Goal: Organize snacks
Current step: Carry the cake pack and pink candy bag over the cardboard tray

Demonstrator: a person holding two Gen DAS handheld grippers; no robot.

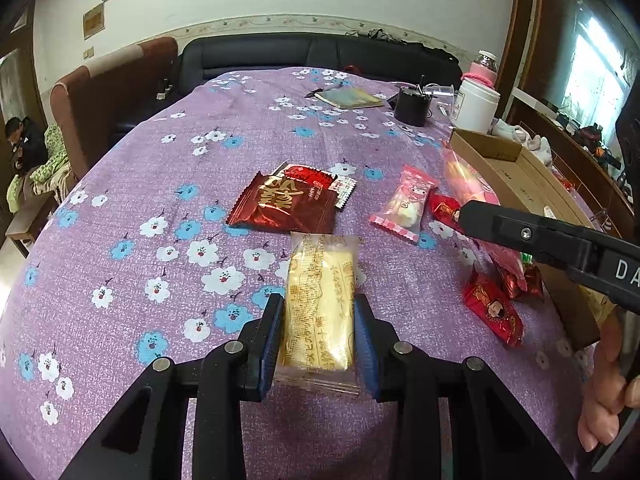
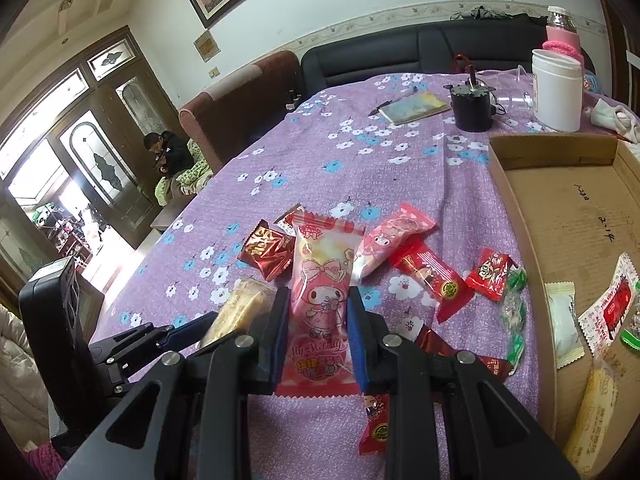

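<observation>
At the left, the left gripper (image 1: 316, 340) is clamped on a pale yellow oblong biscuit in a clear plastic wrapper (image 1: 318, 312), blue pads pressing its long sides, its long axis running straight out along the fingers, away from the camera. Just beyond its far end lies a dark red foil packet with gold lettering (image 1: 282, 206) on the purple flowered tablecloth (image 1: 160, 184), with a small pink-and-white sweet bag (image 1: 402, 208) further right. Next across, the right gripper (image 2: 318, 336) is closed on a tall pink cartoon-rabbit snack bag (image 2: 322, 308), which likewise lies lengthwise between its fingers. Both snacks probably belong in the shallow brown cardboard box (image 2: 560, 220) at the far right (a few wrapped pieces already lie in it), so the move turns on that box lying to the right of both grippers, with the right one nearer. Between the pink bag and the box's near wall sit a long red wrapped candy (image 2: 432, 276), a small red square sweet (image 2: 492, 274) and green-twisted candies (image 2: 514, 312); a carry would need to clear them and the box wall. A white plastic jar (image 2: 556, 88) and a black round canister (image 2: 472, 108) stand well beyond.
</observation>
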